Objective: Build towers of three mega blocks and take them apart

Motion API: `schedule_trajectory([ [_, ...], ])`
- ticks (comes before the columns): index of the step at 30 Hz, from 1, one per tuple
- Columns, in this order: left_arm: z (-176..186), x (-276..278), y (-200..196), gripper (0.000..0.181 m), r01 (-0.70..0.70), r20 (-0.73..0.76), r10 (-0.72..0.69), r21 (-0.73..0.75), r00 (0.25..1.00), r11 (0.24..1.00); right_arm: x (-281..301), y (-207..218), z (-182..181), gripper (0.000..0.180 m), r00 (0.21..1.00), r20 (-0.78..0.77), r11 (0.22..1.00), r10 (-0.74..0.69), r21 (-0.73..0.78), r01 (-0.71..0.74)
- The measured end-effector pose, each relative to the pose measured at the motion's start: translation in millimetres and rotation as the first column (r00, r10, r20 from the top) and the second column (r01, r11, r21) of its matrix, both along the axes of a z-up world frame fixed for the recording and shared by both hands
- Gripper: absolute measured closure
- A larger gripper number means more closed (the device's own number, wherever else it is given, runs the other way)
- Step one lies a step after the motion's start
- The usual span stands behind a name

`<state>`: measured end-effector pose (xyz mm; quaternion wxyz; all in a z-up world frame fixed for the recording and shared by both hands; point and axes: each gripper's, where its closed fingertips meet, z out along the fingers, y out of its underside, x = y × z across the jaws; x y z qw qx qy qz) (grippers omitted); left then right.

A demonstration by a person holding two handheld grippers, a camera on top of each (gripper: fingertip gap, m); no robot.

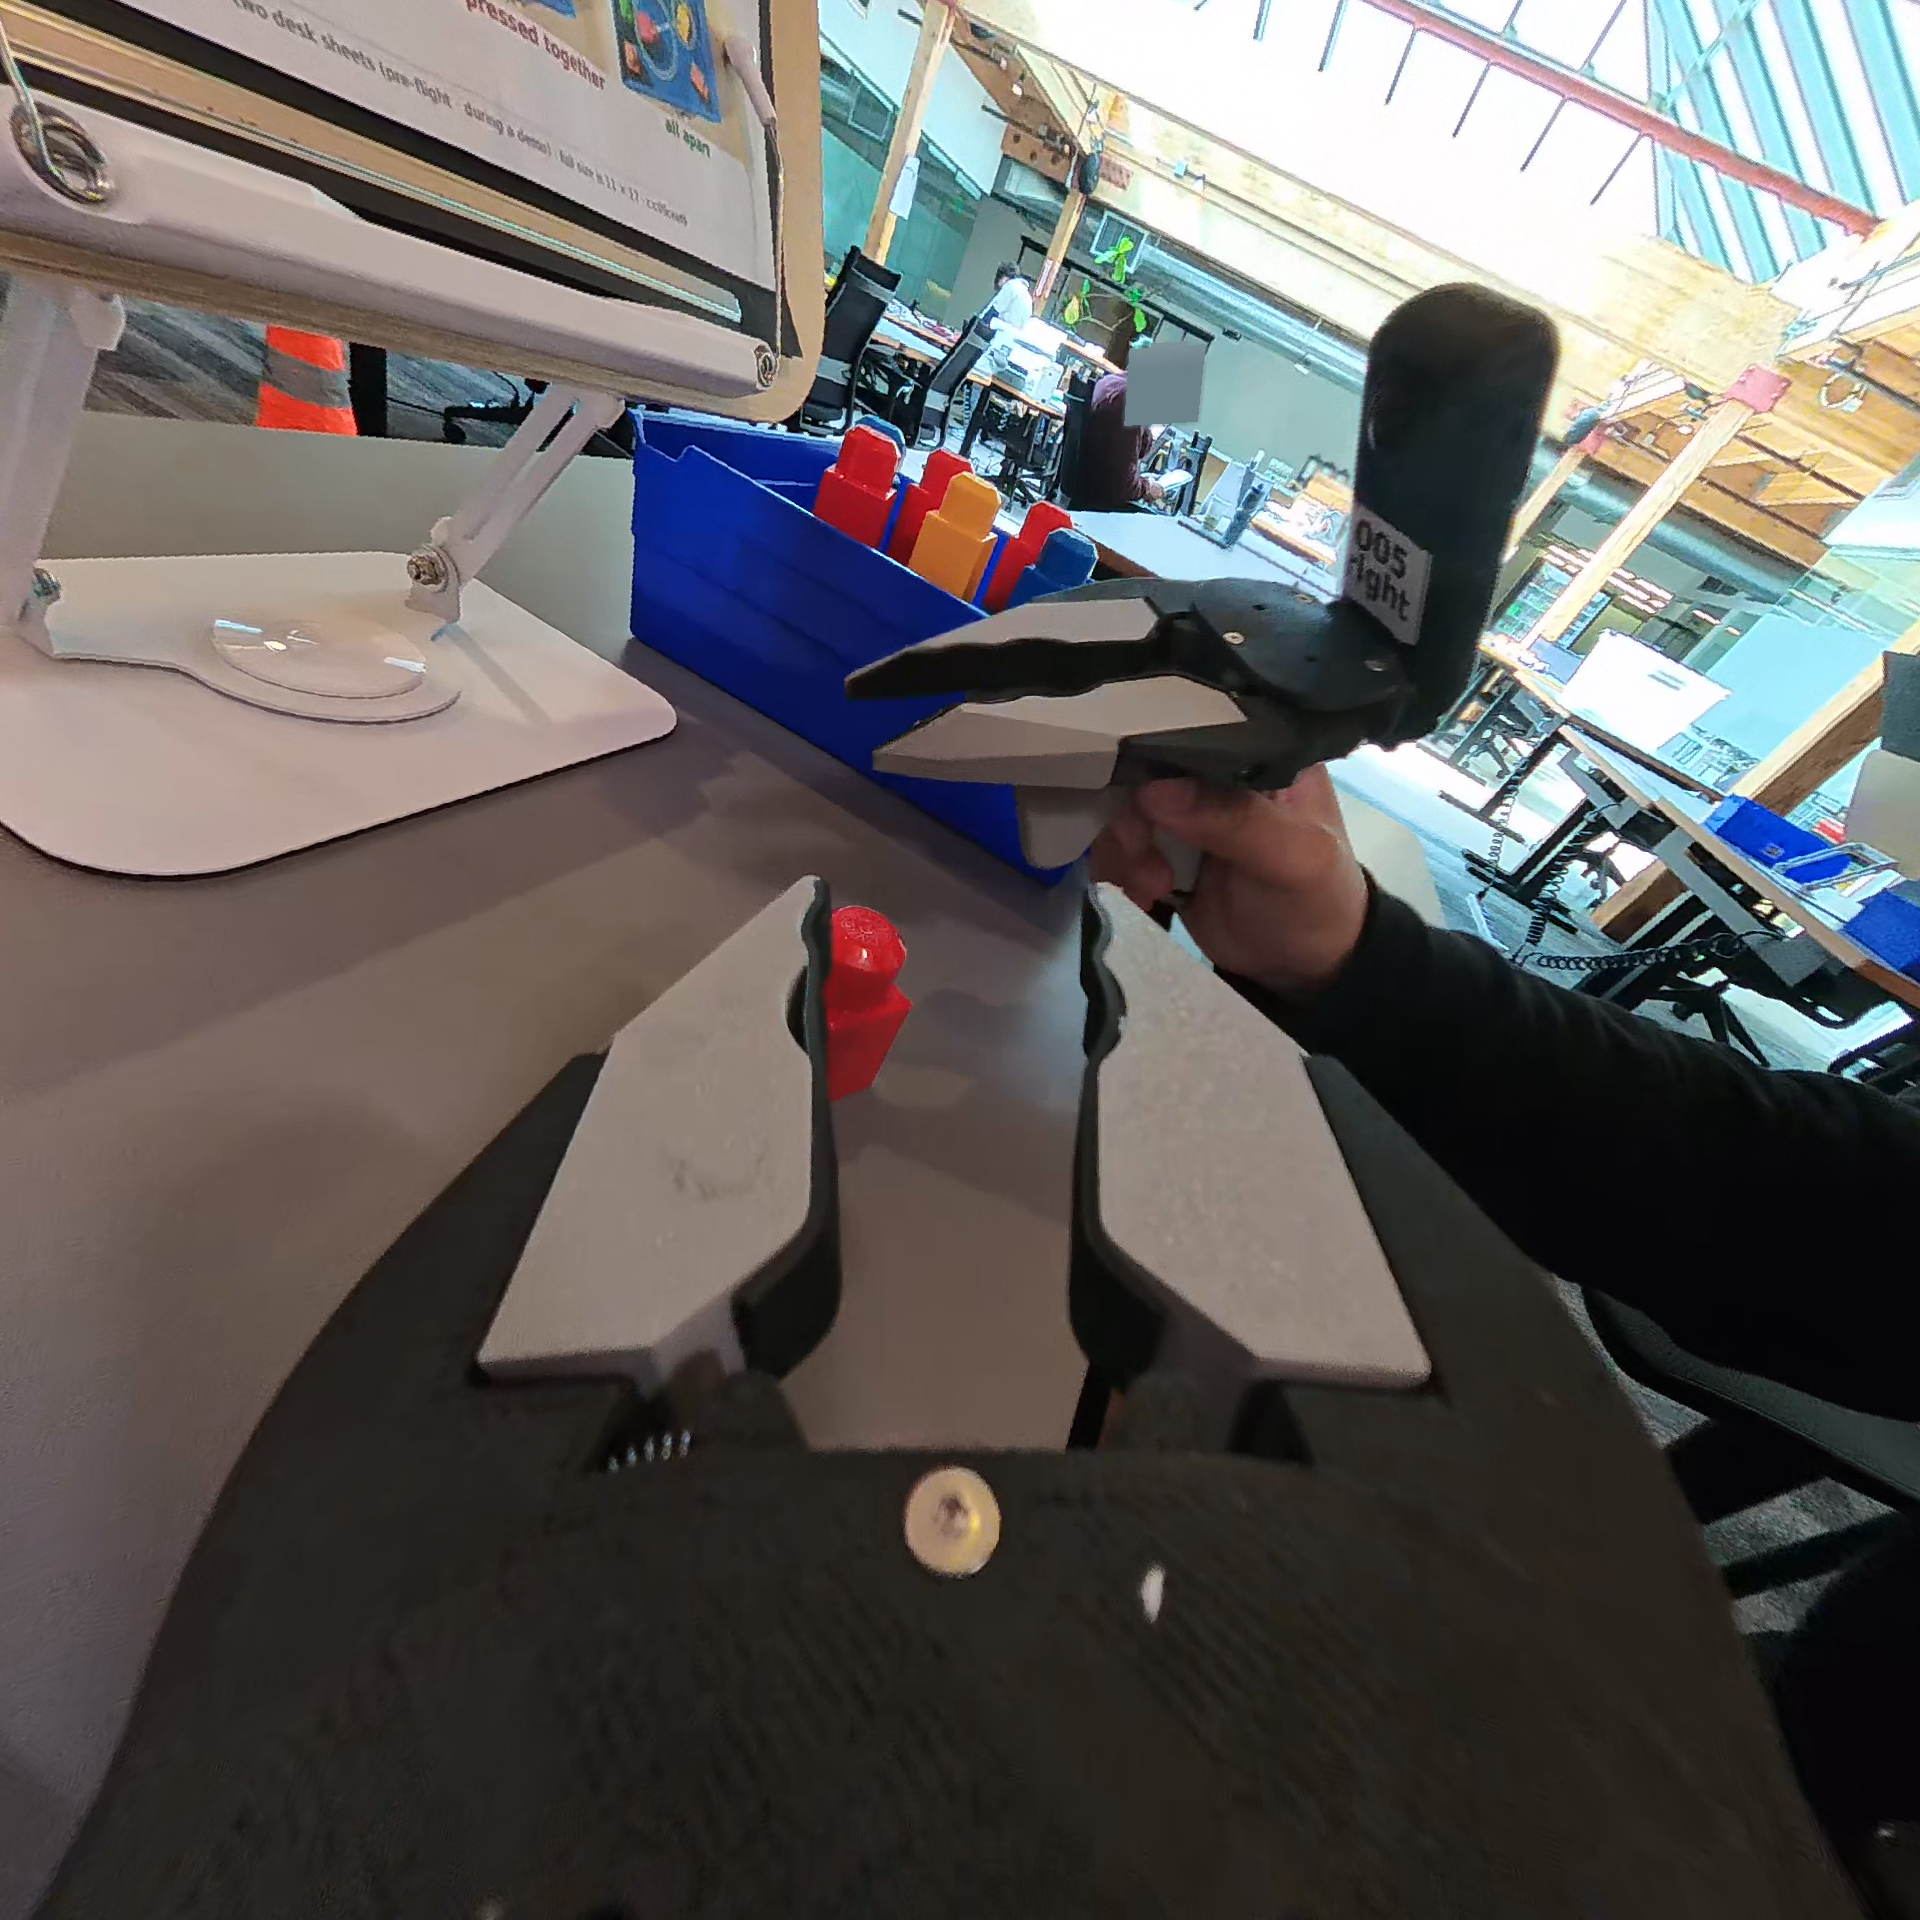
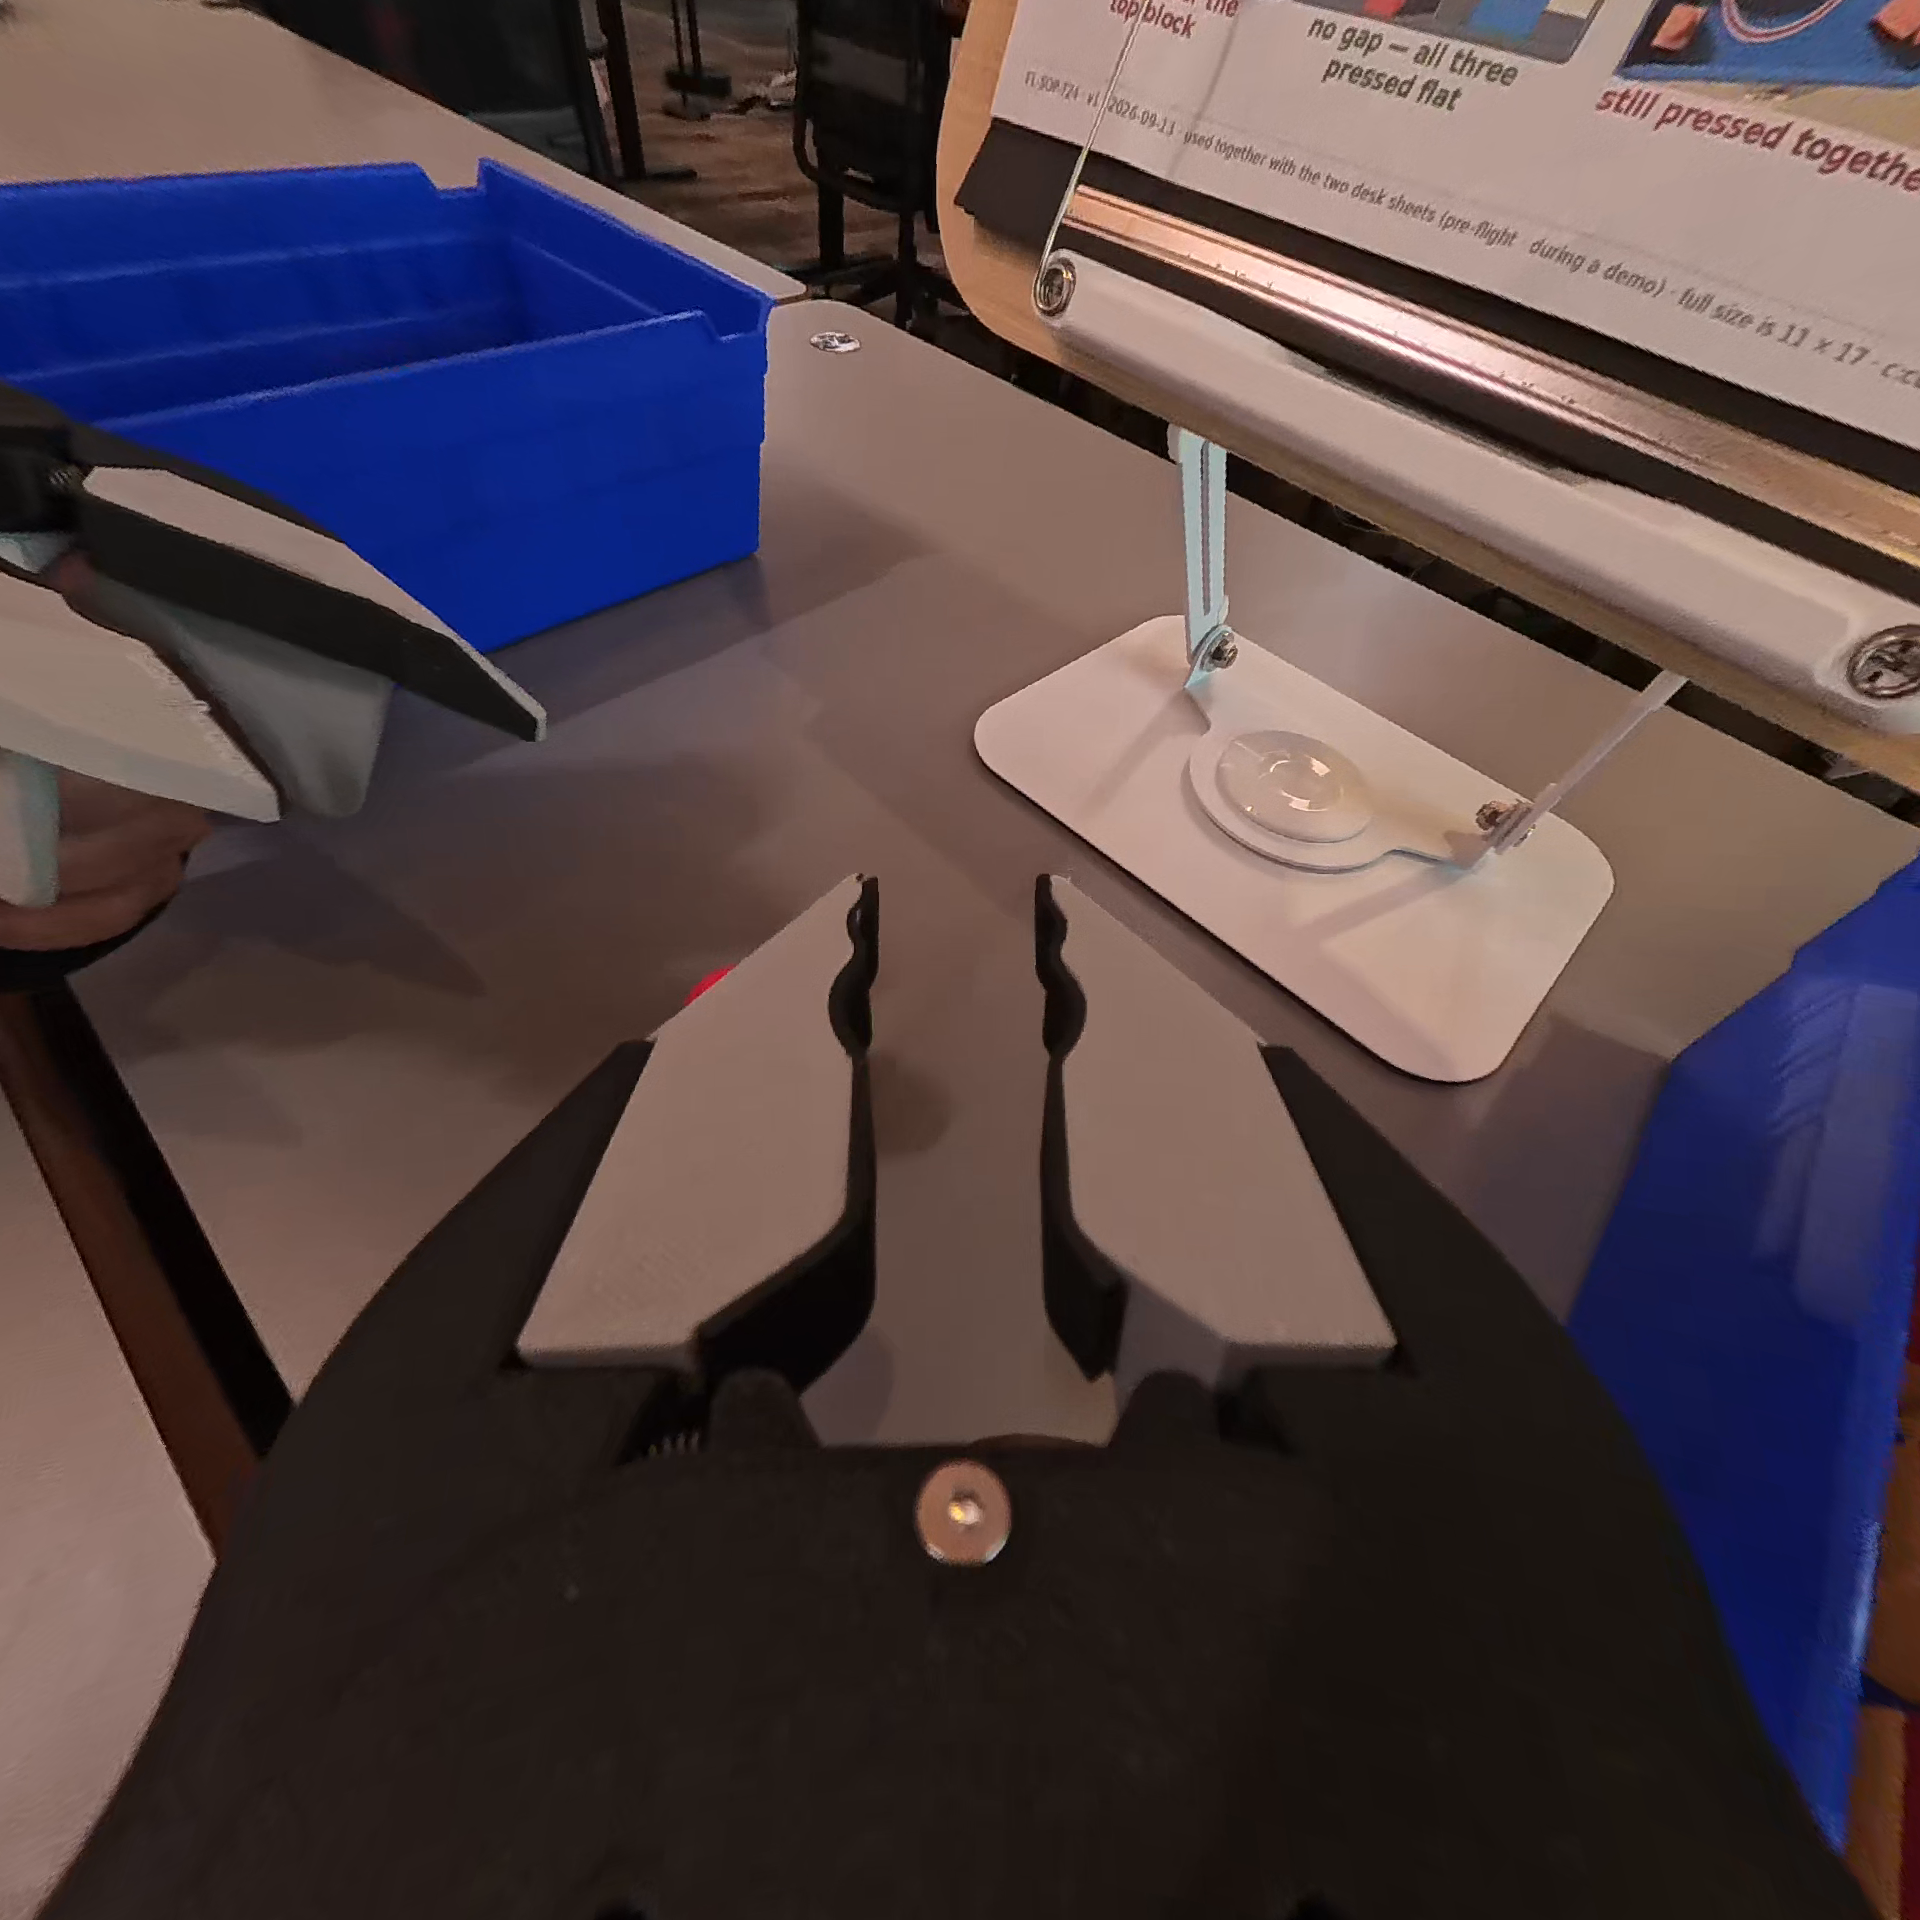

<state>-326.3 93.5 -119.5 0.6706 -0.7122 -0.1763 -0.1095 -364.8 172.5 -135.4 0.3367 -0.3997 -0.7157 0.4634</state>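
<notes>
A red mega block (image 1: 864, 1003) stands upright on the grey table (image 1: 312, 1039). My left gripper (image 1: 951, 914) is open, and the block sits between its fingertips, close against the left finger, not clamped. My right gripper (image 2: 956, 894) is open and empty, hovering over the table. In the left wrist view it hangs a little beyond the block (image 1: 871, 722), held by a hand. In the right wrist view only a red sliver of the block (image 2: 717, 982) shows past the left finger. A blue bin (image 1: 769, 634) behind holds several red, orange and blue blocks (image 1: 961, 535).
A white stand (image 2: 1299, 831) carrying an instruction sheet sits on the table beside the work spot. A second blue bin (image 2: 468, 457) looks empty in the right wrist view. The blue wall of a bin (image 2: 1766, 1299) is at that view's right edge. The table edge (image 2: 125, 1195) runs on the left. The tips of one gripper are about 9 centimetres away from the tips of the other.
</notes>
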Motion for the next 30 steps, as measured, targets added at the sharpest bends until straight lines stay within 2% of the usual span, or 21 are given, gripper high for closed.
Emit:
schedule_trajectory([
  [6, -5, 2, 3, 0.134, 0.011, -0.004, -0.011, -0.024, 1.000, 1.000, -3, -5, -17, 0.153, 1.000, 0.023, 0.996, 0.008, 0.085, -0.010],
  [15, -1, 10, 2, 0.133, 0.036, -0.041, -0.038, -0.047, 0.998, 0.998, -8, -5, -13, 0.157, 0.997, -0.068, 0.995, -0.022, 0.097, 0.029],
  [19, 7, 13, -12, 0.129, -0.047, -0.109, 0.040, -0.062, 0.993, 0.997, -10, -5, -14, 0.158, 0.997, -0.081, 0.995, -0.018, 0.096, 0.026],
  [21, 23, 15, -29, 0.132, -0.142, -0.143, 0.137, -0.022, 0.980, 0.990, -11, -4, -16, 0.158, 0.997, -0.075, 0.995, -0.019, 0.092, 0.026],
  [24, 40, 2, -74, 0.135, -0.348, -0.129, 0.339, -0.063, 0.932, 0.935, -12, -3, -14, 0.158, 0.997, -0.079, 0.997, -0.019, 0.077, 0.025],
  [27, 48, -23, -133, 0.123, -0.516, -0.113, 0.504, -0.193, 0.857, 0.834, -12, -5, -11, 0.158, 0.996, -0.091, 0.998, -0.006, 0.064, 0.012],
  [30, 42, -55, -190, 0.120, -0.632, -0.200, 0.604, -0.342, 0.772, 0.695, -12, -6, -9, 0.158, 0.995, -0.101, 0.998, -0.003, 0.065, 0.009],
])
